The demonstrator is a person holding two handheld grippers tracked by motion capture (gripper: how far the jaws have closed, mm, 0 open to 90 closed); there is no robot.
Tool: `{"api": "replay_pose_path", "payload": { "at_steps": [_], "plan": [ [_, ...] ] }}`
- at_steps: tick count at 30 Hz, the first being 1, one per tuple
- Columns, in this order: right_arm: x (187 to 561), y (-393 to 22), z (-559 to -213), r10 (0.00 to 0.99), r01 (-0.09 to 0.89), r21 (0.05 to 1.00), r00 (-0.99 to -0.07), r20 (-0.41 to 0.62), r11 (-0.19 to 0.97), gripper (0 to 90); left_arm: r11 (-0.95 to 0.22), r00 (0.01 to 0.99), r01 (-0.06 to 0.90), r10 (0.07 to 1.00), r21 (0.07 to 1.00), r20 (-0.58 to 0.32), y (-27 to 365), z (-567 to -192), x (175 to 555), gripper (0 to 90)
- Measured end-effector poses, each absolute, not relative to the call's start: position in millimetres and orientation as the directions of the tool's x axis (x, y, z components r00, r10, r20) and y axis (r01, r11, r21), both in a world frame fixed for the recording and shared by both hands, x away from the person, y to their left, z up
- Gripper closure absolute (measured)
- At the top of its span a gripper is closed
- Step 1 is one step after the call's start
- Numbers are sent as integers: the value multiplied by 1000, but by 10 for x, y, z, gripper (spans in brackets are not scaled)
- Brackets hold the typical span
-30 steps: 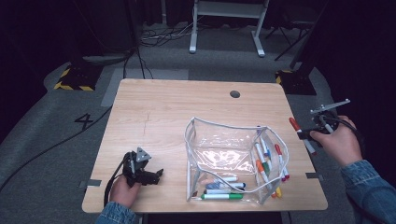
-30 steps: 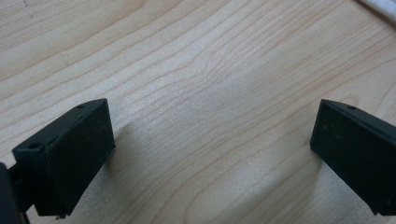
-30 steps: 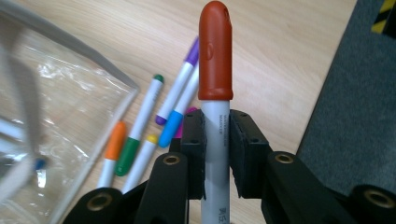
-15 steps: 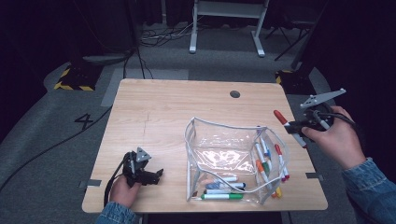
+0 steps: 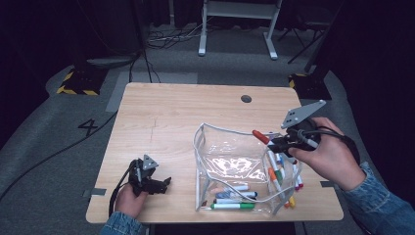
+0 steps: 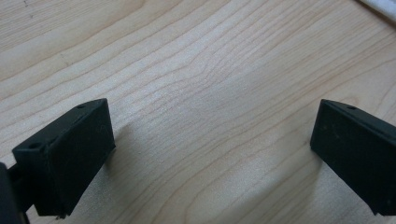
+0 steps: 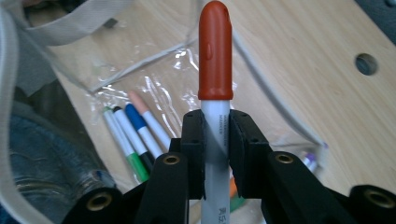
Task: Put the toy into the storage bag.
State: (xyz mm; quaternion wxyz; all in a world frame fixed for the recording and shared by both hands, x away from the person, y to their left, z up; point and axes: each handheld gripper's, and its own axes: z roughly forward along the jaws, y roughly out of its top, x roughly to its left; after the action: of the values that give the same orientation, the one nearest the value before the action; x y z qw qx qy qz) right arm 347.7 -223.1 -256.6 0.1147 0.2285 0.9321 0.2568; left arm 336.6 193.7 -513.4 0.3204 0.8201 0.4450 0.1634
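Over pouch [image 5: 235,169] (clear) — clamped red marker [image 7: 215,51]

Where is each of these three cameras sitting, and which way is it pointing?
High view: above the table, looking forward and down; both hands and sleeves show.
Left gripper view: on the left gripper, facing bare wood between open fingers.
Right gripper view: on the right gripper, facing the red-capped marker.
Shared: marker and clear pouch.

Table [image 5: 186,112] far half bare; pouch [image 5: 235,166] blocks near right.
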Motion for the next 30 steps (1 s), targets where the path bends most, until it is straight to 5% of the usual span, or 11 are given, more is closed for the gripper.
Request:
{"api": "replay_pose_path", "payload": {
  "at_steps": [30],
  "plan": [
    [3257, -1353, -3261, 154, 161, 340, -987, 47, 927, 771, -398, 550, 626, 835, 671, -18, 1936, -5134, 3366, 0]
  ]
}}
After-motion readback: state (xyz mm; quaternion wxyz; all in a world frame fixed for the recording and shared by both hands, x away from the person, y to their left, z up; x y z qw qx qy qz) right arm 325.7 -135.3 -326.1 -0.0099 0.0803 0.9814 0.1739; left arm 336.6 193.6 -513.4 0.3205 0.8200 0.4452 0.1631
